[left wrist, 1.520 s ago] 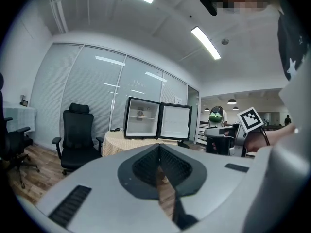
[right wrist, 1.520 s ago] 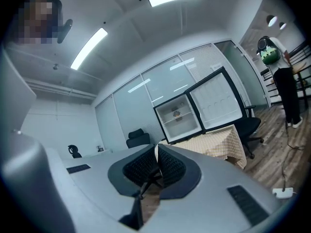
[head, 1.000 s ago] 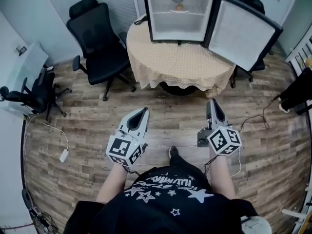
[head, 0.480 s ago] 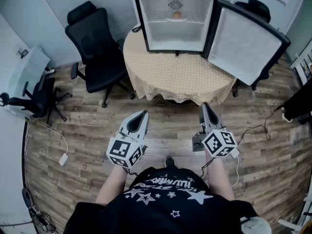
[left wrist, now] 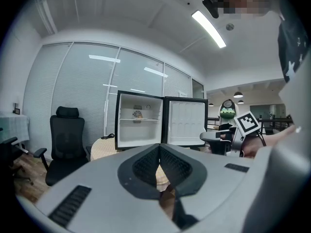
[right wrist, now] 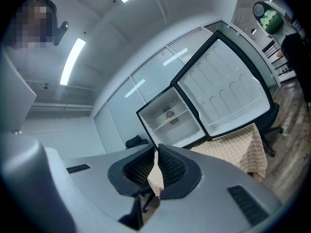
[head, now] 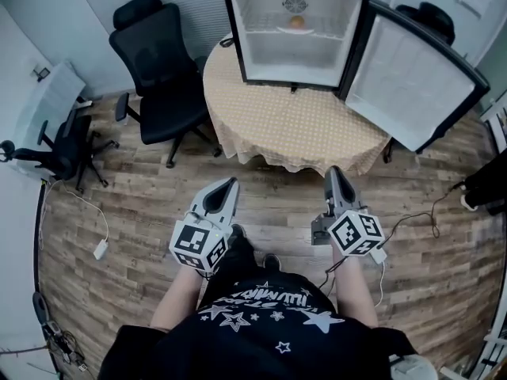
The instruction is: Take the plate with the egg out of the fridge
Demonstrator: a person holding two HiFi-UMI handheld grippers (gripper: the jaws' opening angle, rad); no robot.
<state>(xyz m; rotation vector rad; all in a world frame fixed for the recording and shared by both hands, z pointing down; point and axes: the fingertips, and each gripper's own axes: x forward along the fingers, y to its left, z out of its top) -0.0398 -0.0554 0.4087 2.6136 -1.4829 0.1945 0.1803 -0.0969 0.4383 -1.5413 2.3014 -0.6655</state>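
I held my left hand-held gripper (head: 230, 184) and right hand-held gripper (head: 333, 171) pressed together, empty, short of the open fridge (head: 295, 46) on the bench (head: 293, 121).

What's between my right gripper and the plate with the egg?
Head view: from the right gripper, wood floor, then the cloth-covered table up to the open fridge holding the plate.

1. A round table (head: 238, 93) under a dotted cloth (head: 293, 129) carries the open fridge (head: 295, 60) at its far side, with a black cord (head: 226, 40) just beside the fridge.
2. The fridge's upper shelf (head: 273, 32) bears a plate (head: 296, 28) with an egg (head: 296, 21).
3. The wood floor (head: 135, 204) carries the table, two black chairs (head: 158, 62) and a white cable (head: 101, 244).
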